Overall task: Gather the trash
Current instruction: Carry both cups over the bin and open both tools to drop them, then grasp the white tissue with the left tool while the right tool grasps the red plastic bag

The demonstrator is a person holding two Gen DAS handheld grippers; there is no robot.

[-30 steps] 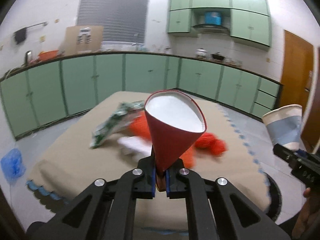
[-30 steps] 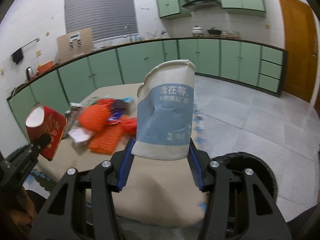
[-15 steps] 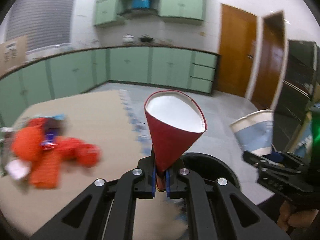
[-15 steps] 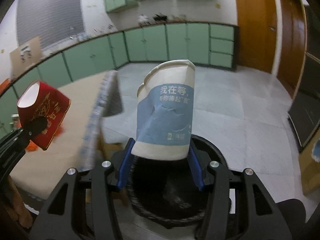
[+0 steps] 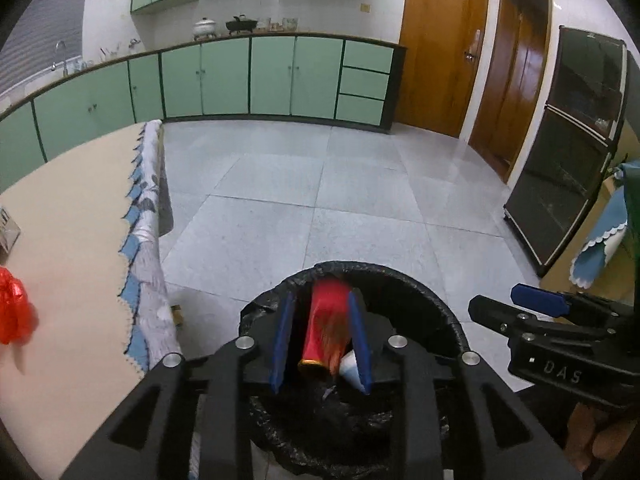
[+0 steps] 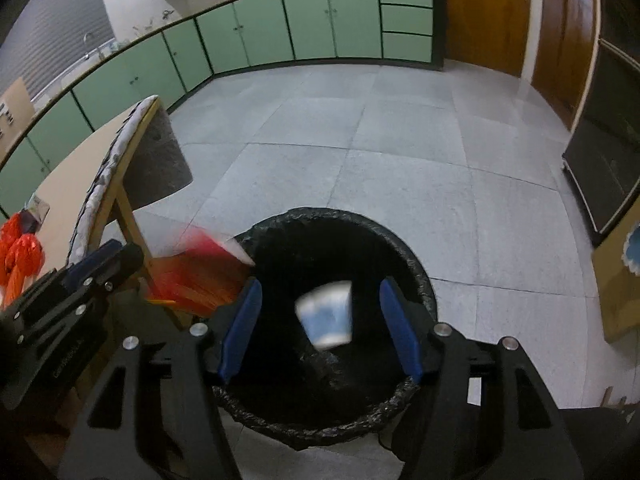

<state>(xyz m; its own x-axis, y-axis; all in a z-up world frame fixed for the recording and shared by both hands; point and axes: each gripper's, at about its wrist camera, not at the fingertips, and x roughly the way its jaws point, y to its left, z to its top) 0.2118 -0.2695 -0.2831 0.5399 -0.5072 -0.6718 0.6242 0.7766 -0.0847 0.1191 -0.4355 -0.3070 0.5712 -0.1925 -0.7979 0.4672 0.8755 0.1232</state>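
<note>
A black-lined trash bin (image 5: 448,312) (image 6: 416,268) stands on the floor below both grippers. My left gripper (image 5: 320,344) is open; the red paper cup (image 5: 326,328) is loose between its jaws, blurred, falling into the bin. It shows as a red blur in the right wrist view (image 6: 200,268). My right gripper (image 6: 320,332) is open; the white and blue paper cup (image 6: 326,320) is falling free inside the bin, and a bit of it shows in the left wrist view (image 5: 349,368). The right gripper also appears at the right of the left wrist view (image 5: 532,312).
A table with a beige cloth (image 5: 72,240) (image 6: 60,184) stands left of the bin, with orange-red trash (image 5: 12,312) (image 6: 20,256) on it. Grey tiled floor (image 5: 340,184) lies beyond. A dark cabinet (image 5: 568,168) stands at the right.
Both grippers moved over the bin, tilted down and opened. The red cup and the white and blue cup left the jaws and are dropping into the bin.
</note>
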